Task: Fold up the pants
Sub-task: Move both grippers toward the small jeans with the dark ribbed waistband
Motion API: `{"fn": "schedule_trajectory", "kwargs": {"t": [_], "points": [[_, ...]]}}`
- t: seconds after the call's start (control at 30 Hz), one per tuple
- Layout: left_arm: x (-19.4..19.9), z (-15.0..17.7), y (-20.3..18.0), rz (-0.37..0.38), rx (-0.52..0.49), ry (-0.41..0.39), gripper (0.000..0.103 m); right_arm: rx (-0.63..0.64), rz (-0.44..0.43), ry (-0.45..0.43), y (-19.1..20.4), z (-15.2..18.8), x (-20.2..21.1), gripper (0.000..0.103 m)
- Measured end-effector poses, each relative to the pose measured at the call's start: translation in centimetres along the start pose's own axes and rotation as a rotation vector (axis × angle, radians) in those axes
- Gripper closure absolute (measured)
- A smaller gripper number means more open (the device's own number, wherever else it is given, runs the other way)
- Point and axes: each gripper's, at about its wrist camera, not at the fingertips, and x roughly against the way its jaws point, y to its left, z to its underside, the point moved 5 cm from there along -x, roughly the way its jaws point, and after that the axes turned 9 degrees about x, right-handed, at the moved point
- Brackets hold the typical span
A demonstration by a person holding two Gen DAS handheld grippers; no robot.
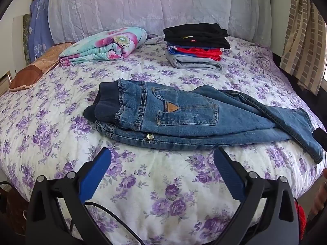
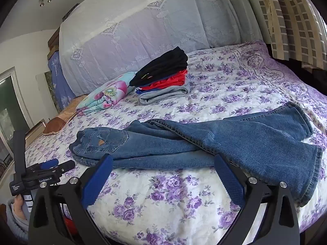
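The jeans (image 1: 184, 120) are spread across the near part of the bed (image 1: 143, 187), waistband left, legs trailing right. Being denim, they are judged limp but weighty, best pinched at waistband and hems. The left gripper (image 1: 162, 175) and right gripper (image 2: 163, 180) are held spread, empty.

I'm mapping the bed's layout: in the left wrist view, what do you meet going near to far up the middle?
Left gripper → jeans → clothes stack → lace cover.
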Motion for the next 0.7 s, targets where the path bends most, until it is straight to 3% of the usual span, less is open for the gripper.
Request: {"fn": "schedule_trajectory", "kwargs": {"t": [0.7], "points": [[-0.7, 0.9, 1.0, -0.003, 0.010, 0.012, 0.005, -0.002, -0.006, 0.000, -1.0, 0.4, 0.1, 0.004]]}}
